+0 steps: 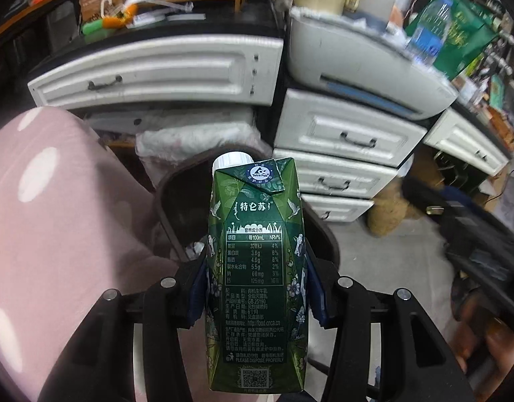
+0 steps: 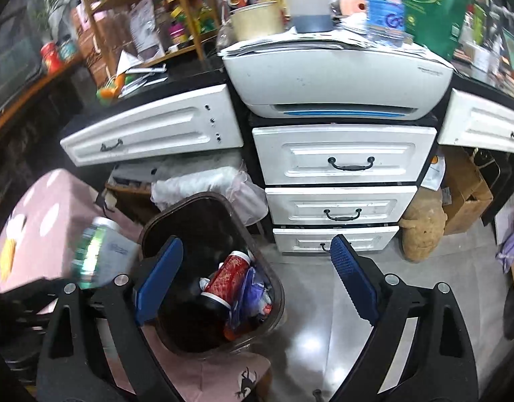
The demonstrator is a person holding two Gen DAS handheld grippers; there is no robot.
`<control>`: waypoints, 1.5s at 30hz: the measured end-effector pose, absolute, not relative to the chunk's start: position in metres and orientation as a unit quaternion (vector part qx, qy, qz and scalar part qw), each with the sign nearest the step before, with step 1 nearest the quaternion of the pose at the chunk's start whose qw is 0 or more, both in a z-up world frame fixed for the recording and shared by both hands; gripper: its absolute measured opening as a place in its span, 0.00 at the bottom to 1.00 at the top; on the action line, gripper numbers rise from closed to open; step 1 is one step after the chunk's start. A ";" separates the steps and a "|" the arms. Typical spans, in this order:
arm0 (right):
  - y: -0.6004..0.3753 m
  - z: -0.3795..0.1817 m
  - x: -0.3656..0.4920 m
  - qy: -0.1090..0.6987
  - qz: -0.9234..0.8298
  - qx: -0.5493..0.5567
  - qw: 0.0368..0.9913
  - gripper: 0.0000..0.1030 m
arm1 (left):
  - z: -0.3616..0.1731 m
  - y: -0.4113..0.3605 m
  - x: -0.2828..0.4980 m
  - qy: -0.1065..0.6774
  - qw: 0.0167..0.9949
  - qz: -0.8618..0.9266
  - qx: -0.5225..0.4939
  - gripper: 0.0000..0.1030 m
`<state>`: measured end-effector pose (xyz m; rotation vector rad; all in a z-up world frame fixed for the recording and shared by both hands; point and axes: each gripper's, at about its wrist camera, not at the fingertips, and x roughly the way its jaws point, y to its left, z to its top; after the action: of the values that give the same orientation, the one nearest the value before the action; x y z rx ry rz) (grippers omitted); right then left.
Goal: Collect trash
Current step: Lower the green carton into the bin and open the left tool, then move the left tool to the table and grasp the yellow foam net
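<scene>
Nearest item: dark green Tetra Pak milk carton (image 1: 255, 268) with white screw cap, upright between the blue pads of the left gripper (image 1: 255, 288); nutrition panel faces the camera.
Left gripper jaws: part-way closed, both pads pressed on the carton's sides; firm hold.
Far left: pink fabric with white dots (image 1: 56, 217), covering a seat or lap; cannot tell which.
Bin: dark brown plastic waste bin (image 2: 149, 231), open-topped, on the floor by the corner of the white three-drawer cabinet (image 2: 340, 181).
Bin contents: red cylindrical can with white ends (image 2: 228, 276), purple wrapper and crumpled paper, piled against the bin's right wall; its left half looks empty.
Carton's place: above the bin's left rim in the right wrist view, blurred; not yet over the opening.
Right gripper (image 2: 257, 281): jaws wide apart, nothing between the pads; it hangs over the bin.
Right of centre: grey-white printer (image 2: 340, 80) on the cabinet top, clear water bottle and green bag at its far edge.
Step in hand: judged as carrying the carton to the bin.
Doing it well: bring the carton over the empty left half, clear of the rim, lower it cap-first, then part the pads; keep the right gripper out of the drop path.
Risk: release too early could tip the carton onto the pink fabric.
</scene>
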<state>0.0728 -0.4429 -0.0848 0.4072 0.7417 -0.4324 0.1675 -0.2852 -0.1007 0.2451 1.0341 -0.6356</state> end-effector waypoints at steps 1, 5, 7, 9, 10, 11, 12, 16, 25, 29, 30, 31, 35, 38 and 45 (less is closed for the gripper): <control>-0.444 -0.085 0.073 0.356 -0.209 0.200 0.889 0.86 | -0.109 -0.291 0.172 0.494 0.810 -0.292 0.119 0.47; -0.448 -0.085 0.067 0.342 -0.212 0.212 0.891 0.86 | -0.136 -0.311 0.184 0.522 0.796 -0.272 0.142 0.47; -0.449 -0.083 0.065 0.334 -0.214 0.212 0.893 0.86 | -0.152 -0.322 0.191 0.539 0.786 -0.260 0.156 0.47; -0.449 -0.083 0.064 0.328 -0.214 0.215 0.895 0.86 | -0.165 -0.330 0.198 0.557 0.774 -0.254 0.160 0.47; -0.449 -0.082 0.062 0.324 -0.213 0.218 0.895 0.86 | -0.170 -0.333 0.200 0.564 0.771 -0.250 0.161 0.47; -0.450 -0.082 0.062 0.322 -0.213 0.221 0.896 0.86 | -0.178 -0.336 0.203 0.572 0.766 -0.243 0.163 0.47; -0.450 -0.082 0.061 0.319 -0.213 0.222 0.896 0.86 | -0.185 -0.339 0.206 0.578 0.763 -0.238 0.165 0.47; -0.451 -0.080 0.059 0.311 -0.215 0.224 0.898 0.86 | -0.206 -0.351 0.211 0.590 0.750 -0.231 0.191 0.47; -0.452 -0.081 0.059 0.308 -0.214 0.224 0.900 0.86 | -0.234 -0.358 0.218 0.624 0.722 -0.230 0.190 0.49; -0.453 -0.084 0.059 0.312 -0.213 0.229 0.897 0.86 | -0.225 -0.362 0.216 0.595 0.741 -0.243 0.192 0.86; -0.453 -0.085 0.059 0.313 -0.213 0.229 0.897 0.86 | -0.223 -0.365 0.215 0.585 0.747 -0.243 0.200 0.87; -0.453 -0.085 0.059 0.313 -0.213 0.229 0.897 0.86 | -0.222 -0.367 0.214 0.579 0.749 -0.244 0.209 0.87; -0.451 -0.084 0.059 0.312 -0.214 0.225 0.898 0.87 | -0.223 -0.370 0.213 0.578 0.747 -0.244 0.219 0.88; -0.451 -0.084 0.059 0.311 -0.216 0.225 0.898 0.87 | -0.223 -0.371 0.214 0.577 0.748 -0.245 0.219 0.88; -0.451 -0.082 0.056 0.305 -0.220 0.223 0.899 0.88 | -0.215 -0.371 0.215 0.576 0.753 -0.247 0.202 0.88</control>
<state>0.0559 -0.4514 -0.0816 0.4621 0.6313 -0.4553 0.2155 -0.3706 -0.2149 0.4408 1.2575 -0.5401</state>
